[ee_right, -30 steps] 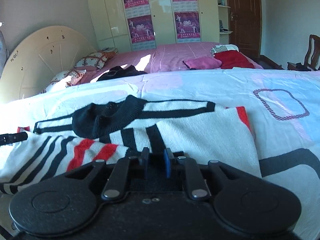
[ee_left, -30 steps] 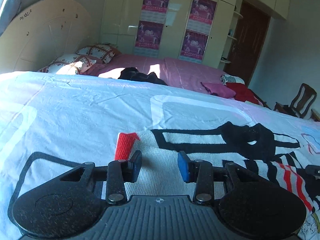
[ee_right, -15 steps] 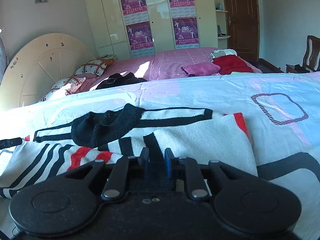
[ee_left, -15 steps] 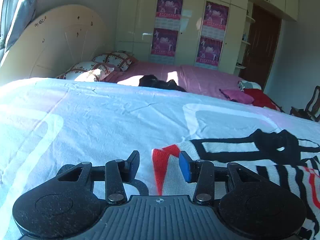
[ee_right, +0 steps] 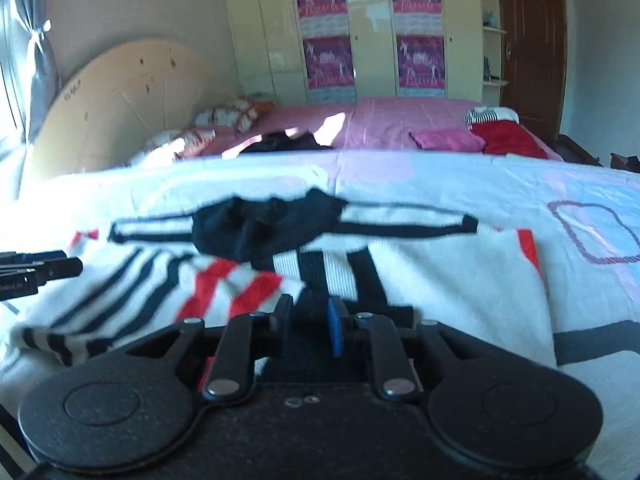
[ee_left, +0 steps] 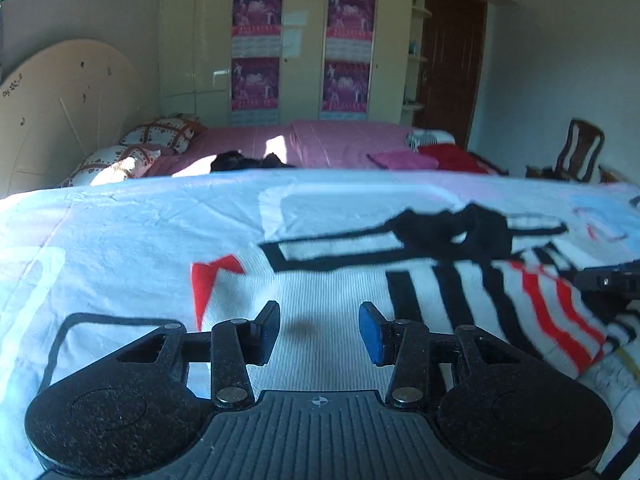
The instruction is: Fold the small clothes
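Note:
A small white knitted sweater [ee_left: 340, 280] with black and red stripes, red cuffs and a black collar lies spread on the white bedspread [ee_left: 140, 232]. My left gripper [ee_left: 318, 330] is open, its jaws wide apart just above the sweater's white left part, near the red cuff [ee_left: 204, 280]. My right gripper [ee_right: 310, 326] is shut on a fold of the sweater [ee_right: 440, 280] at its near edge, with a striped sleeve folded over to its left [ee_right: 132, 300]. The left gripper's tip shows at the left edge of the right wrist view [ee_right: 36, 270].
Behind the white bedspread is a pink bed [ee_right: 400, 120] with pillows [ee_left: 156, 140], a black garment [ee_left: 244, 160], and pink and red clothes [ee_right: 480, 138]. A round beige headboard [ee_right: 128, 96] stands at the left, wardrobes behind, a wooden chair [ee_left: 576, 152] at the right.
My left gripper has swung right, from beside the red cuff to over the sweater's white part, still open. My right gripper has kept its grip and lifted slightly.

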`<state>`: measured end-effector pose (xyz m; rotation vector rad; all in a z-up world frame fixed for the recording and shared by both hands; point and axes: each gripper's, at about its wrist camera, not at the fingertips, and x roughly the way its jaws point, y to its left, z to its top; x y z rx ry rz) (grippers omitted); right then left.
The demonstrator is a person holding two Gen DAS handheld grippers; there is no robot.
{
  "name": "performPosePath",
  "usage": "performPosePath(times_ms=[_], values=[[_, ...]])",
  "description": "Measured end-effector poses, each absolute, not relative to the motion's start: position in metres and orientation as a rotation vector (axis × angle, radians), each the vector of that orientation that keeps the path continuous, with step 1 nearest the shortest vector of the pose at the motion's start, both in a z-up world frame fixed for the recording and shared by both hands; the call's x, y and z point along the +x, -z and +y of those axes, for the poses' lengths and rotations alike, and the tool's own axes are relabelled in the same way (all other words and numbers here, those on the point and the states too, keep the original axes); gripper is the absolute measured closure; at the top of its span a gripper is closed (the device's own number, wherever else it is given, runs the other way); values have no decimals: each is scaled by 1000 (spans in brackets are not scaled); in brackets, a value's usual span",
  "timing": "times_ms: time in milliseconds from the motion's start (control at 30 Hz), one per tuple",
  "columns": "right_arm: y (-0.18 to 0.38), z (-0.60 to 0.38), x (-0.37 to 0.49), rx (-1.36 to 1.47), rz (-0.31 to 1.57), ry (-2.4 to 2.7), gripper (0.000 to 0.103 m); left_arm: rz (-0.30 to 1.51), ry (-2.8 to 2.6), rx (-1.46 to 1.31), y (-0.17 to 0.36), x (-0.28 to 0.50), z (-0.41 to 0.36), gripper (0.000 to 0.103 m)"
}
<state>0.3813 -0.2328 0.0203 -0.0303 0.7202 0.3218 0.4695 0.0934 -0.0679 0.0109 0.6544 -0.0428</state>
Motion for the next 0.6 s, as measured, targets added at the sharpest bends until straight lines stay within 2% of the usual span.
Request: performPosePath(times_ms=[100,133,233,400,467,600], values=[[-21,-233,378,-36,703,-304,86,664,26,41,70,469,88,56],[-27,-235,374,-27,687,-295,81,645,24,29,60,464,86,56],[-39,-236,368,44,633,-363,81,559,101,-21,41,463,69,56],[-15,-209,387,-18,700,-433,85,701,216,-75,69,505,27,55],[-9,-210,383,-36,660,-448,86,691,212,-8,76,504,10,38],[-24,-213,373,-58,648,-465,82,635,229,-9,58,486,-2,38]])
